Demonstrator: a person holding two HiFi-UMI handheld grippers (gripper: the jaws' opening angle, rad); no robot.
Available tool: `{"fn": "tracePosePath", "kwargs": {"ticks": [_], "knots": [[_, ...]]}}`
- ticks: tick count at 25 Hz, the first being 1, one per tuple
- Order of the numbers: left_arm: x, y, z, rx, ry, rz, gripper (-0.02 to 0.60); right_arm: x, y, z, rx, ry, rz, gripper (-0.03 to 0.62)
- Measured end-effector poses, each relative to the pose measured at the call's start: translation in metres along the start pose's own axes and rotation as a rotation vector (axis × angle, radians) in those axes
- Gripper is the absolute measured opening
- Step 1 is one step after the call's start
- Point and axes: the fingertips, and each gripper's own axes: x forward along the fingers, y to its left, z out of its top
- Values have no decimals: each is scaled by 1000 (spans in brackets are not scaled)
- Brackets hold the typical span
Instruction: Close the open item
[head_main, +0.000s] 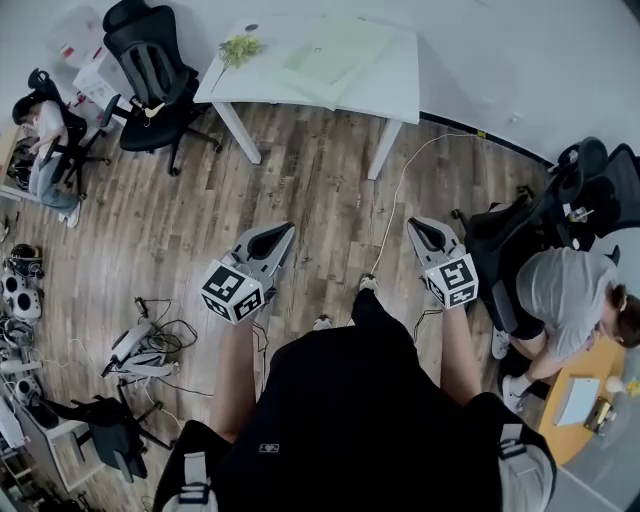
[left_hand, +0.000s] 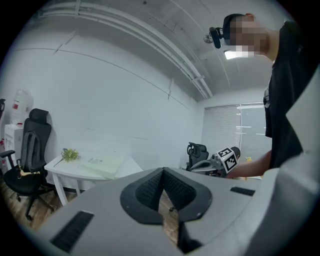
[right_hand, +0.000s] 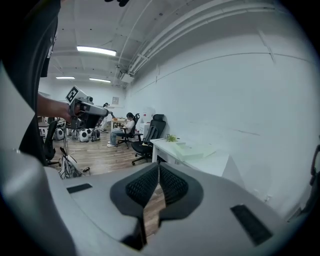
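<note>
At twelve o'clock, the pale green flat rectangular item lies on the white tabletop. The left gripper and right gripper, well short of it, hold jaws pressed together, empty.

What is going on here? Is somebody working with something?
A person stands on the wooden floor with a gripper in each hand. The left gripper and the right gripper are both shut and empty. They point toward the white table, where a pale green flat item lies near a small plant. Both grippers are far from it.
</note>
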Motion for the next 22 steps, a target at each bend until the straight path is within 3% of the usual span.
{"fn": "tracePosePath", "kwargs": {"ticks": [10, 22], "knots": [[61, 8, 17, -7, -3, 71, 6, 27, -84, 10, -35, -21, 59, 7], [107, 24, 27, -26, -15, 198, 5, 63, -141, 5, -42, -44, 159, 6]]}}
